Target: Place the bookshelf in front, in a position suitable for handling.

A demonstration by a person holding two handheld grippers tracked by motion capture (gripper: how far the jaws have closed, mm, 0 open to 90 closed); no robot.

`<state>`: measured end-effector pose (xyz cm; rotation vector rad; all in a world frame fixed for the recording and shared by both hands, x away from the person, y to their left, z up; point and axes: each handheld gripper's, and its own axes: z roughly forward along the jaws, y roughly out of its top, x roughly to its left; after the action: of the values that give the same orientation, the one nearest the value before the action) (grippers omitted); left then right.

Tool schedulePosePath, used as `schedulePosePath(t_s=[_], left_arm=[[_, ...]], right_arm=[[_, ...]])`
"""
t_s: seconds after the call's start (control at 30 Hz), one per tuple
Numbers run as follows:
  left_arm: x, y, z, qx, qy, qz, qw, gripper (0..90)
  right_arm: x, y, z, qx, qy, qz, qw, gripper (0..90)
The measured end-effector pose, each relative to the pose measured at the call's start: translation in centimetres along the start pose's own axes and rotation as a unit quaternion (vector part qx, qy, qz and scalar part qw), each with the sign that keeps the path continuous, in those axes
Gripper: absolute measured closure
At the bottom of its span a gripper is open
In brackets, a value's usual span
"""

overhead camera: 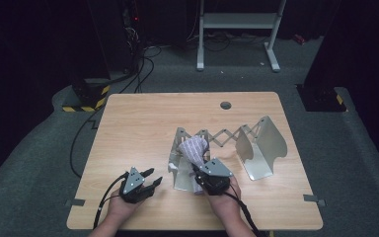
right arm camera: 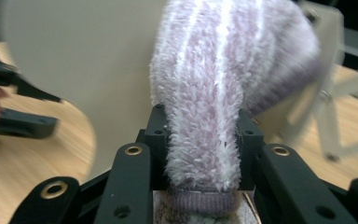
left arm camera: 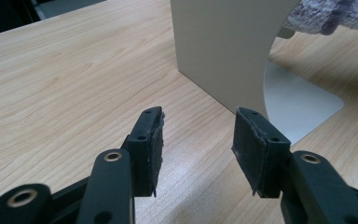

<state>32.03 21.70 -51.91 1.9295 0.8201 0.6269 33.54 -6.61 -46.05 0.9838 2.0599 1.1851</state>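
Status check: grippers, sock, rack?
Right gripper clamped on fuzzy lilac sock, draped over the rack's near panel. Left gripper open, empty, beside that panel. Nothing in the way.

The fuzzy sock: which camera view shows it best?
The right gripper view: the sock sits close up, pinched between the right gripper's jaws. The high view shows it small over the rack; the left gripper view catches an edge.

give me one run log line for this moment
left gripper: open, nothing held | right gripper: shut on fuzzy sock | sock at expanding metal rack | surface: wooden table
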Motion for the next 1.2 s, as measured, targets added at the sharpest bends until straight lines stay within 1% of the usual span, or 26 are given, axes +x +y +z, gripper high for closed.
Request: schedulePosePath(t_s=[0.07, 0.23, 0.33, 0.4, 0.47, 0.53, 0.6, 0.67, 0.73, 0.8, 0.83, 0.87, 1.0, 1.1, 1.2], left_arm=[[0.0, 0.1, 0.2, 0.001, -0.002, 0.002, 1.0000, 52.2], [-0.1, 0.1, 0.3, 0.003, -0.004, 0.005, 1.0000, 52.2], [-0.1, 0.1, 0.3, 0.004, -0.003, 0.005, 1.0000, 52.2], [-0.1, 0.1, 0.3, 0.006, -0.003, 0.006, 1.0000, 52.2], [-0.1, 0.1, 0.4, 0.007, -0.002, 0.006, 1.0000, 52.2], [-0.2, 0.1, 0.4, 0.009, -0.002, 0.006, 0.9999, 52.2], [-0.2, 0.0, 0.3, 0.009, -0.003, 0.006, 0.9999, 52.2], [-0.2, 0.0, 0.3, 0.009, -0.001, 0.007, 0.9999, 52.2], [-0.2, 0.0, 0.3, 0.009, -0.001, 0.008, 0.9999, 52.2], [-0.2, -0.1, 0.3, 0.011, -0.001, 0.007, 0.9999, 52.2], [-0.2, -0.1, 0.3, 0.013, -0.001, 0.007, 0.9999, 52.2], [-0.2, -0.1, 0.4, 0.012, 0.000, 0.007, 0.9999, 52.2], [-0.2, -0.1, 0.3, 0.012, 0.002, 0.005, 0.9999, 52.2], [-0.2, -0.1, 0.2, 0.012, 0.003, 0.005, 0.9999, 52.2], [-0.2, -0.1, 0.2, 0.010, 0.003, 0.005, 0.9999, 52.2]], right_arm=[[-0.8, -0.4, 0.0, 0.005, -0.011, 0.006, 0.9999, 67.1], [-2.4, -1.1, -0.2, 0.015, -0.039, 0.012, 0.9990, 67.1], [-3.1, -1.3, -0.3, 0.016, -0.043, 0.020, 0.9987, 67.0], [-2.9, -1.3, -0.2, 0.017, -0.038, 0.018, 0.9990, 67.0], [-2.3, -1.3, 0.2, 0.023, -0.031, 0.010, 0.9992, 67.0], [-1.4, -1.4, 1.0, 0.033, -0.023, 0.000, 0.9992, 66.9], [-0.8, -1.6, 2.2, 0.047, -0.025, -0.012, 0.9985, 66.9], [-0.6, -1.9, 3.5, 0.064, -0.028, -0.010, 0.9975, 66.8], [-0.4, -2.0, 4.5, 0.074, -0.029, -0.011, 0.9968, 66.7], [-0.3, -1.9, 5.0, 0.074, -0.029, -0.011, 0.9968, 66.7], [-0.3, -1.8, 5.1, 0.071, -0.028, -0.005, 0.9971, 66.7], [-0.2, -1.6, 5.0, 0.066, -0.030, -0.006, 0.9973, 66.8], [-0.1, -0.3, 4.1, 0.032, -0.034, -0.005, 0.9989, 66.7], [-0.2, 1.0, 3.1, 0.000, -0.041, -0.005, 0.9991, 66.8], [-0.4, 2.7, 2.0, -0.035, -0.048, 0.000, 0.9982, 66.8]])
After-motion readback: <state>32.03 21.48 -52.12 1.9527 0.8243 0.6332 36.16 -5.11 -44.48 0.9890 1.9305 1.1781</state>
